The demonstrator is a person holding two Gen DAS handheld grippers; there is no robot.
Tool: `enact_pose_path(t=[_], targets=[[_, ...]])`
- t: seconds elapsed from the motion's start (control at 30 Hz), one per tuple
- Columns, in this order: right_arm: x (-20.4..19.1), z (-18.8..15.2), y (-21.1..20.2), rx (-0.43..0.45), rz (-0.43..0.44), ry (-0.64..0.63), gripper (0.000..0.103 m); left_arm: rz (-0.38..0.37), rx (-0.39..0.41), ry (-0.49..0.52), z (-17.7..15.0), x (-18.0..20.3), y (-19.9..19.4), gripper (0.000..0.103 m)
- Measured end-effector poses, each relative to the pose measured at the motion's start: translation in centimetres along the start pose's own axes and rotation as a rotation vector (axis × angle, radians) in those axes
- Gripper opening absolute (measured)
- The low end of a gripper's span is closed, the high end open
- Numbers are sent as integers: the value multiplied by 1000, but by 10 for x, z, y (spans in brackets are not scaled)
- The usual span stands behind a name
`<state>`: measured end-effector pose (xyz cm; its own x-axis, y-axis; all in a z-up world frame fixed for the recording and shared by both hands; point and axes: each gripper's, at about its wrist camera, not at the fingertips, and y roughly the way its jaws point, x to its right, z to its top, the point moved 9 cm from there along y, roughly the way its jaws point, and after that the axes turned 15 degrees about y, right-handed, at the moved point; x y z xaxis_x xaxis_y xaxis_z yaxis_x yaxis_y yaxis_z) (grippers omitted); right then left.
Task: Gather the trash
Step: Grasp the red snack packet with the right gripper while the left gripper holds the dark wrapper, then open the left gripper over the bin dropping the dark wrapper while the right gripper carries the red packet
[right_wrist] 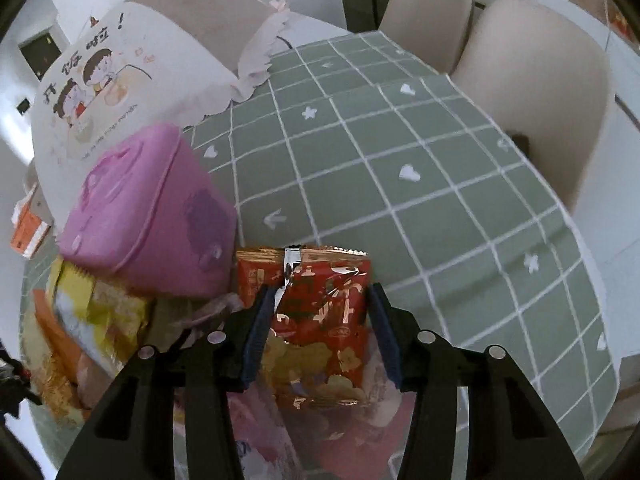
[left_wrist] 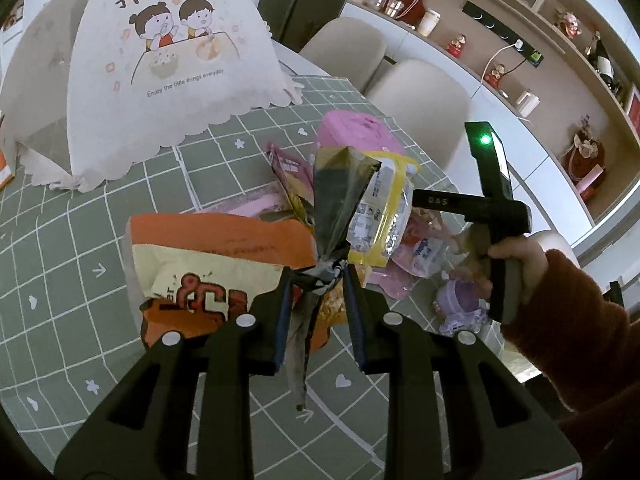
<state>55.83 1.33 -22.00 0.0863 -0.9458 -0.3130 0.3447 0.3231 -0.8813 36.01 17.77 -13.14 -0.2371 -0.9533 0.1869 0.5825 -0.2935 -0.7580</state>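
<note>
My left gripper (left_wrist: 318, 276) is shut on a crumpled dark foil wrapper (left_wrist: 334, 196), held upright above a pile of snack packets: an orange and cream bag (left_wrist: 208, 264), a yellow packet (left_wrist: 384, 216) and pink wrappers (left_wrist: 420, 248). My right gripper (right_wrist: 320, 292) has a red snack packet (right_wrist: 320, 308) between its fingers; the blue pads sit at the packet's edges, jaws fairly wide. The right gripper's body also shows in the left wrist view (left_wrist: 492, 200), held by a hand in an orange sleeve.
A pink lidded box (right_wrist: 148, 208) stands beside the pile on the green checked tablecloth (right_wrist: 400, 160). A white food cover with a cartoon print (left_wrist: 160, 60) stands behind. Beige chairs (right_wrist: 532, 80) line the table's far side. Shelves with ornaments (left_wrist: 560, 40) are at the right.
</note>
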Motion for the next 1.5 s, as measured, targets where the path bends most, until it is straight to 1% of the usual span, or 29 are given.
enact_pose_path(t=[0.03,0.07,0.1,0.27,0.37,0.5,0.6,0.7,0.87,1.0,1.1,1.27,1.4,1.5], targets=[[-2,-5,-5,-3,26,-4,29,-1,0,1,-1,1,-1,23],[-3,-9,-12,2,34,-15,23,-4,1,0,0,1,-2,23],[-4,-12,-19,17,32,-26,14,-7,4,-3,0,2,-5,23],[-15,-27,-76,101,74,-50,13,-18,31,-1,0,14,-23,23],[-20,-38,-122,181,84,-78,13,-27,46,5,0,23,-33,23],[-10,-46,-169,263,74,-71,13,-21,58,17,0,36,-40,23],[-1,-50,-200,300,88,-59,13,-13,94,30,7,52,-50,23],[12,-61,-232,348,76,-78,13,-12,134,51,17,73,-60,23],[43,-77,-273,394,68,-61,13,-11,174,88,30,113,-70,23],[81,-92,-310,445,52,-37,13,-27,198,132,41,151,-72,23],[112,-102,-335,481,35,-16,13,-62,213,165,49,187,-69,23],[164,-116,-371,538,-5,22,13,-125,212,221,60,251,-54,23],[219,-130,-398,581,-42,70,13,-187,224,262,65,309,-39,23],[262,-143,-413,599,-67,114,13,-237,206,274,64,350,-21,23]])
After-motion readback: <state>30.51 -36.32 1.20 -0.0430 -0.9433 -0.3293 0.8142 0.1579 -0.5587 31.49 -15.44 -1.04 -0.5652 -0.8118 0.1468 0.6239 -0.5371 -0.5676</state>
